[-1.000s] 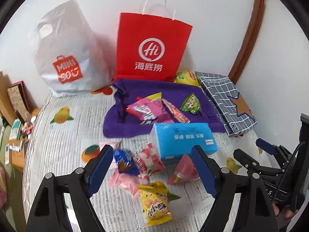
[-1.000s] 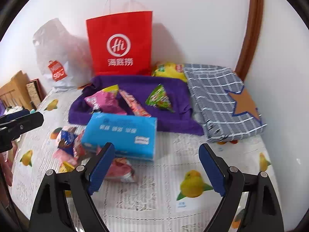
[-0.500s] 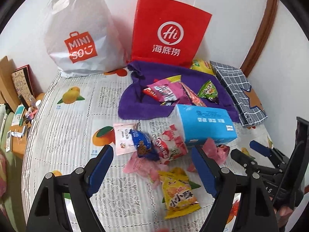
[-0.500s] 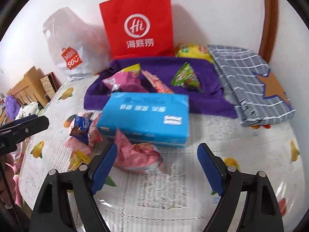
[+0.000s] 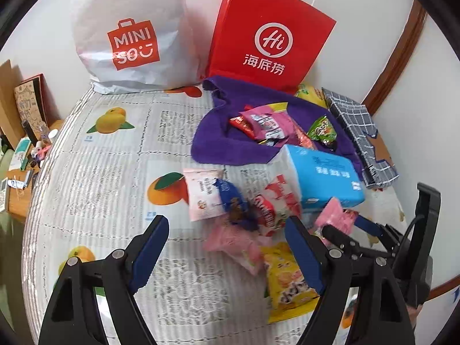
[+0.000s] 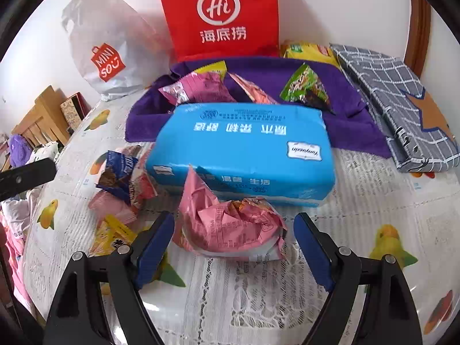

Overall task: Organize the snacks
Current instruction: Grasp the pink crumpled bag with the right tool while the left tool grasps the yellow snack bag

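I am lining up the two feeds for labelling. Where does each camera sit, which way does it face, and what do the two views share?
Left wrist: sits on the left gripper, angled down at loose snack packets on the tablecloth; its own open blue-padded fingers show, with the right gripper at the right edge.
Right wrist: sits on the right gripper, angled down at a crumpled pink packet between its open fingers; part of the left gripper shows at the left edge.
Shared: blue tissue pack, purple cloth, red paper bag.
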`<act>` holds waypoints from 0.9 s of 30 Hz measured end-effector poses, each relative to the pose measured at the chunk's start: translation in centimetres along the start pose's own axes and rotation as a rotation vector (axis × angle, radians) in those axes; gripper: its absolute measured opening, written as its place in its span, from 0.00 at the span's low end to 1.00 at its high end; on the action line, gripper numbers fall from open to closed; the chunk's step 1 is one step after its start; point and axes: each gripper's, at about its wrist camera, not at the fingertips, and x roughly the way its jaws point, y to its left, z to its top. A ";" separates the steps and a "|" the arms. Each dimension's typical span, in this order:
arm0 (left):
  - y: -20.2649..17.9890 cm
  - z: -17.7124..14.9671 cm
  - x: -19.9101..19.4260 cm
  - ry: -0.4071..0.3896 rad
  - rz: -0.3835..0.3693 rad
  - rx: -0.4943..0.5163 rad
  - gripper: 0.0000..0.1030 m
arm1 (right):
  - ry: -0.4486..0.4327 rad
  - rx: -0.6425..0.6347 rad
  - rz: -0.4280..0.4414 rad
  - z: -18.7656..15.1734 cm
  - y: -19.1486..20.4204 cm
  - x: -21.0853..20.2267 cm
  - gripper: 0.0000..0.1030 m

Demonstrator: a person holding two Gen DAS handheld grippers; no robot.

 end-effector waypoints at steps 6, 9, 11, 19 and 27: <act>0.3 -0.5 0.5 0.029 0.019 0.009 0.79 | 0.018 0.005 0.006 -0.2 0.0 1.8 0.76; 0.0 -0.9 0.5 0.040 0.019 0.022 0.79 | 0.004 0.006 0.022 -0.4 0.0 1.6 0.66; -0.1 -1.0 0.7 0.045 0.020 0.021 0.79 | -0.007 -0.012 0.028 -0.6 0.1 1.2 0.63; -1.9 -2.1 1.4 0.079 0.005 0.032 0.79 | -0.052 -0.037 0.035 -1.6 -0.9 -1.7 0.63; -5.9 -3.5 3.3 0.152 -0.042 0.086 0.79 | -0.097 -0.039 0.005 -2.8 -3.3 -4.4 0.63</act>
